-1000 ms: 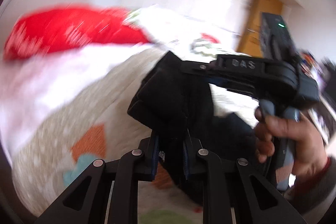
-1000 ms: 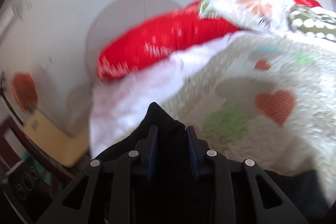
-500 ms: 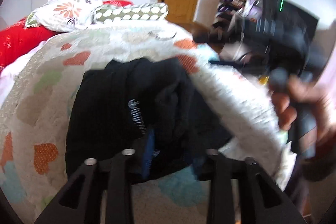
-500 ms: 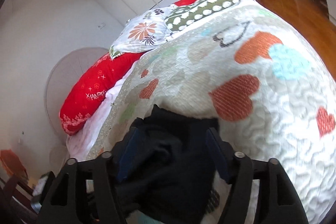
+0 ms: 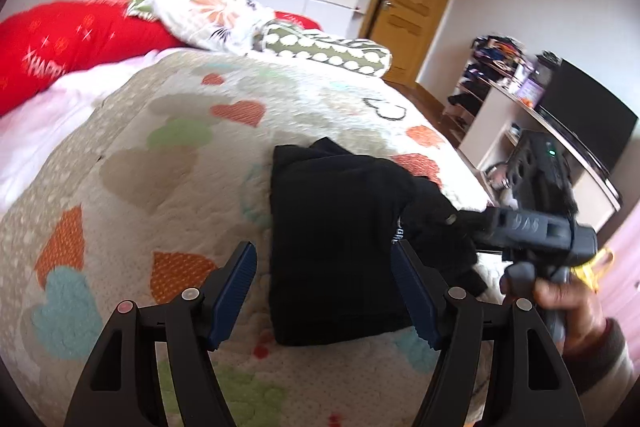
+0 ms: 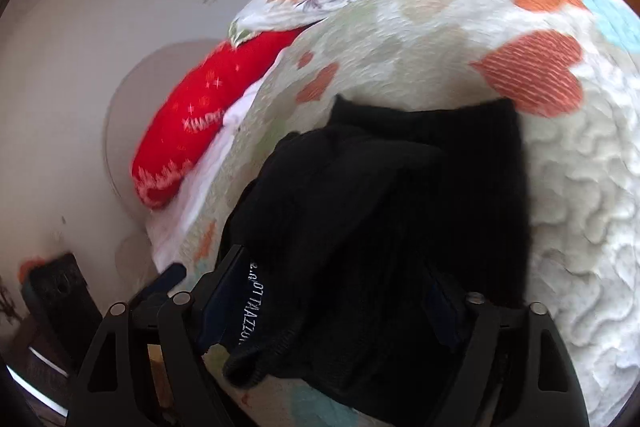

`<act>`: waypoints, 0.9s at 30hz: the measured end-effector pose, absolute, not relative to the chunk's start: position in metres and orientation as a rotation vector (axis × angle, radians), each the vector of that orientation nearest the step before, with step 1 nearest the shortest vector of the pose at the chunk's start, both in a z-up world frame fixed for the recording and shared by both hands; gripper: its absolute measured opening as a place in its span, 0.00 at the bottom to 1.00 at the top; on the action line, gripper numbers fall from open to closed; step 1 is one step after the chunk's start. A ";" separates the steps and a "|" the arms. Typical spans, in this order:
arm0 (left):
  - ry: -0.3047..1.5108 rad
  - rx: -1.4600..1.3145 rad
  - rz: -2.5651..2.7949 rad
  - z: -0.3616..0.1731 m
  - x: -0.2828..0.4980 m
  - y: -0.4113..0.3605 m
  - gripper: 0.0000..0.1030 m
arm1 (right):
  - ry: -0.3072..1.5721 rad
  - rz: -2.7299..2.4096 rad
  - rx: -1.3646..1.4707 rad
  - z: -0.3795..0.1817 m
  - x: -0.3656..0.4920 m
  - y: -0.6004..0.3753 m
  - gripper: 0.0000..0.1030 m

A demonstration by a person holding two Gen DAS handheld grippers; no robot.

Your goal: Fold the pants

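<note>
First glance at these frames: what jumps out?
The black pants, folded into a rough rectangle on the heart-patterned quilt, dominate both views. The left hand-held gripper hangs open just short of them, and the right hand-held gripper has them between its spread fingers, its jaws having just closed a little. Behind lies a red pillow at the head of the bed.

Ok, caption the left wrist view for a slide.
Open left gripper above folded black pants on heart-patterned quilt; right gripper at their edge.
</note>
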State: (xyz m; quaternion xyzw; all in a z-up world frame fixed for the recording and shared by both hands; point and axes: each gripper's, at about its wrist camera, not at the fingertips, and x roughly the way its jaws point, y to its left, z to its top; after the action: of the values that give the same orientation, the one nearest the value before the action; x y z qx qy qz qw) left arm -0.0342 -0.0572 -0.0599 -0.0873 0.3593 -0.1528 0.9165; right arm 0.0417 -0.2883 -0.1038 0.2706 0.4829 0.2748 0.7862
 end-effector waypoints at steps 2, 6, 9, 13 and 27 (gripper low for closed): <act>0.749 -0.182 -0.309 -0.059 -0.032 -0.065 0.67 | 1.014 0.575 0.500 -0.094 0.041 -0.281 0.19; 0.742 -0.184 -0.322 -0.055 -0.021 -0.079 0.67 | 0.879 0.581 0.405 -0.050 0.024 -0.295 0.18; 0.764 -0.180 -0.346 -0.064 -0.012 -0.091 0.67 | 0.899 0.520 0.341 -0.047 0.016 -0.313 0.22; 0.834 -0.136 -0.347 -0.081 -0.001 -0.107 0.66 | 1.107 0.419 0.345 -0.098 0.023 -0.325 0.39; 0.851 -0.166 -0.333 -0.089 0.016 -0.104 0.67 | 0.932 0.610 0.108 -0.038 0.106 -0.250 0.49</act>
State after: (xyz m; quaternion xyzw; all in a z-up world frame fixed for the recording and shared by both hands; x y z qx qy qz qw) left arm 0.0158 -0.1038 -0.0895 -0.0802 0.4105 -0.1604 0.8940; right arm 0.1064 -0.2496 -0.0375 0.0511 0.4420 0.2893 0.8475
